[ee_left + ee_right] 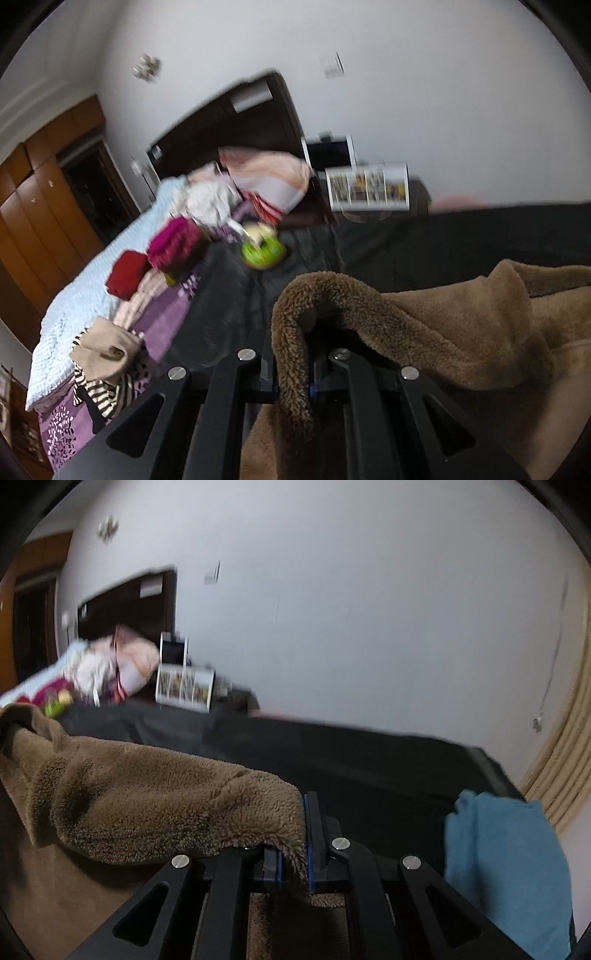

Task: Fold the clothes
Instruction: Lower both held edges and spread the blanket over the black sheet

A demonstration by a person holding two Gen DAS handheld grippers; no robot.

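A brown fleece garment (424,325) hangs lifted over the black sheet (424,240) on the bed. My left gripper (291,373) is shut on one edge of it; the fleece drapes over and between the jaws and hides the fingertips. In the right wrist view the same brown fleece (147,797) stretches to the left, and my right gripper (295,853) is shut on its other edge. Both views are blurred and tilted.
Folded and loose clothes lie on the left of the bed: a red piece (127,273), a magenta pile (177,243), a beige and striped heap (103,362). A green toy (264,253) sits on the black sheet. A blue cloth (506,871) lies at right.
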